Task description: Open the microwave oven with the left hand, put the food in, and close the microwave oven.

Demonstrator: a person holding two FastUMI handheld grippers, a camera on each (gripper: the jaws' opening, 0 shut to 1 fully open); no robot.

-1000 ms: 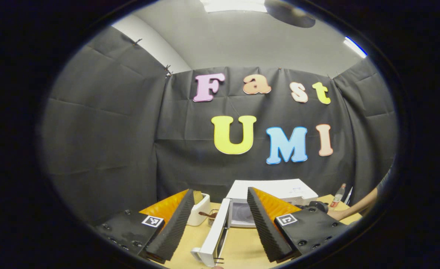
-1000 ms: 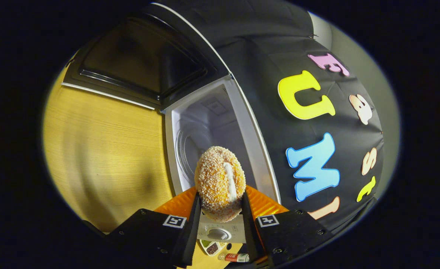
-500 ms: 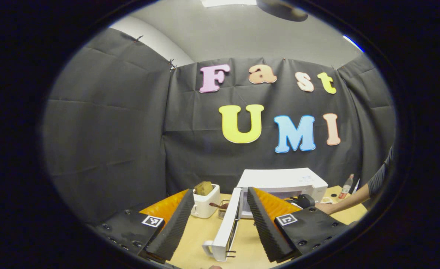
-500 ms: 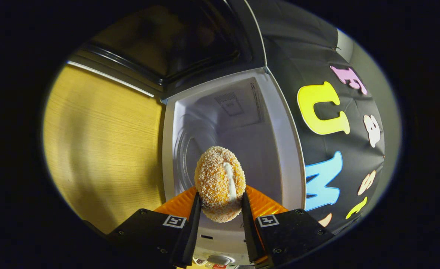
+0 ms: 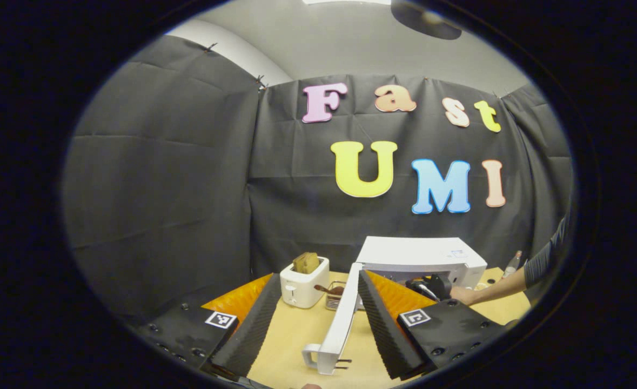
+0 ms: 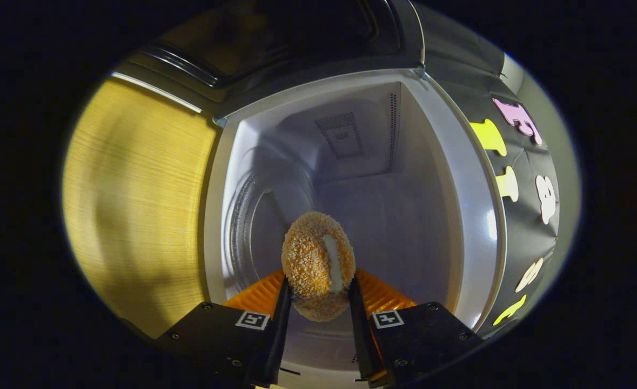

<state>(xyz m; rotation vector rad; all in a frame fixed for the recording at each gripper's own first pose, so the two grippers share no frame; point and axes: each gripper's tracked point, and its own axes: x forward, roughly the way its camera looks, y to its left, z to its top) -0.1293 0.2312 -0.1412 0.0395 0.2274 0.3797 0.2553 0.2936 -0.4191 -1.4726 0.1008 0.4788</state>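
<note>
- Right gripper (image 6: 318, 302): both fingers clamp the food (image 6: 318, 263), a crumb-coated round piece with a pale stripe, held just in front of the microwave oven (image 6: 350, 178).
- The right gripper view looks straight into the oven's pale cavity, with the round turntable to the left and a vent grille on a far wall.
- Left gripper (image 5: 315, 324): fingers spread wide, gripping nothing, above the wooden table (image 5: 296, 335).
- Between those fingers stands the open microwave door (image 5: 340, 324), seen edge-on with its handle nearest.
- The left gripper view adds the outside: a white toaster (image 5: 303, 281) holding bread, beside the oven, and a person's sleeved arm (image 5: 513, 281) reaching to the oven's front.
</note>
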